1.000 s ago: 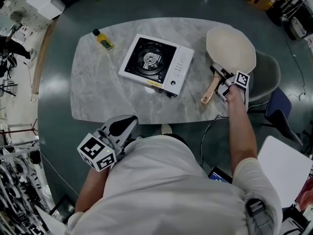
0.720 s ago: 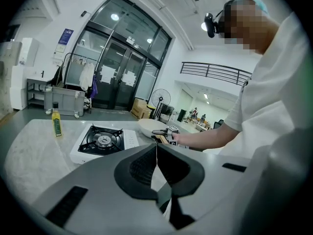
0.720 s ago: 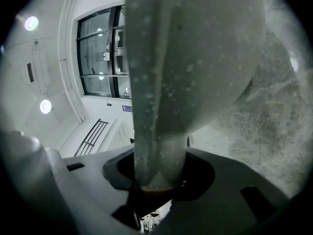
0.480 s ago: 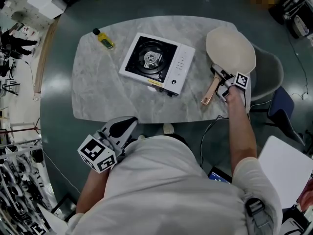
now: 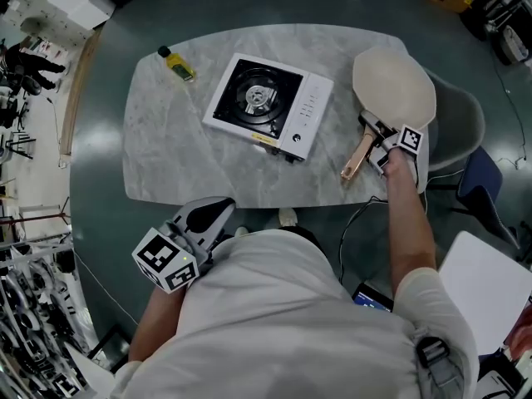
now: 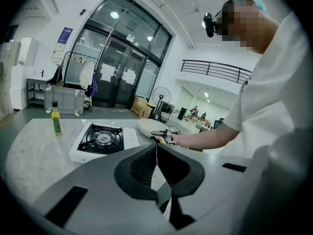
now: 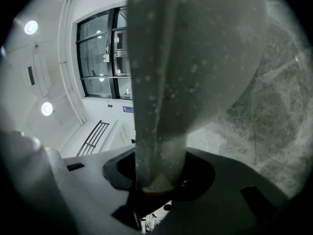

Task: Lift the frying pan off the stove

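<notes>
A small yellow bottle with a dark cap (image 5: 176, 66) is being shown upright on the pale grey marble oval table (image 5: 166, 148), well to the left of and behind the white square tabletop gas stove with a black burner (image 5: 268, 106). The left gripper (image 5: 223, 204) is being held off the table edge, in front of the stove and to its left, close to the person's body; its dark pads are being pressed together with nothing between them. The stove's burner is being left bare. The beige round frying pan with a light wooden handle (image 5: 394, 86) is being held to the right of the stove, well apart from it, over the table's right end; whether its base is touching the marble cannot be told. The right gripper (image 5: 371, 131) is being clamped on the pan's handle where it joins the bowl.
</notes>
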A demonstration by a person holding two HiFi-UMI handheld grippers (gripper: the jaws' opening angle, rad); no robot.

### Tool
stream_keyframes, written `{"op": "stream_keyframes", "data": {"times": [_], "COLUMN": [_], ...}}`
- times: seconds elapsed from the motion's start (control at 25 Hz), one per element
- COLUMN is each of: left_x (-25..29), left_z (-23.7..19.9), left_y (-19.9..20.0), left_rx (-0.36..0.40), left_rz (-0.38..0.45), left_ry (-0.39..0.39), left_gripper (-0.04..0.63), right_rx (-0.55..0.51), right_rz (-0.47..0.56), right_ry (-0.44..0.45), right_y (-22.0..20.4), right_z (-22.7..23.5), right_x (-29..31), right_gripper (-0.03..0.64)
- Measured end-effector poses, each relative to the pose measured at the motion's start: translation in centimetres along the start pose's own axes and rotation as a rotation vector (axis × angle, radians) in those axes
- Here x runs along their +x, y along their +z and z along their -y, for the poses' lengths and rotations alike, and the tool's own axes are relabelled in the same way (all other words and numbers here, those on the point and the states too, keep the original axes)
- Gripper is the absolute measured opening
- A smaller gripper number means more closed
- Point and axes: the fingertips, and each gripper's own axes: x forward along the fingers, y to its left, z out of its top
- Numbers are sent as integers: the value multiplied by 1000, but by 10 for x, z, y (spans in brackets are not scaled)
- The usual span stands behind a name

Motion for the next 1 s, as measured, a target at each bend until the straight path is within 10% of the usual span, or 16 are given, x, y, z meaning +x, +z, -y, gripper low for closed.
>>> {"op": "stream_keyframes", "data": {"times": [0.64,1.0], "left_x": [-2,-10], "left_z": [-6,-11], "left_y": [-4,-6], "left_rx": [-20,-17], "left_rz": [2,20], "left_ry": [-15,-47], "left_gripper": [20,20], "right_rx": [5,4], "right_rz": [15,115], "right_ry": [-59,-147], "right_y": [-6,3], "right_z": [16,18], "right_x": [-2,-15], "right_gripper": [166,277]}}
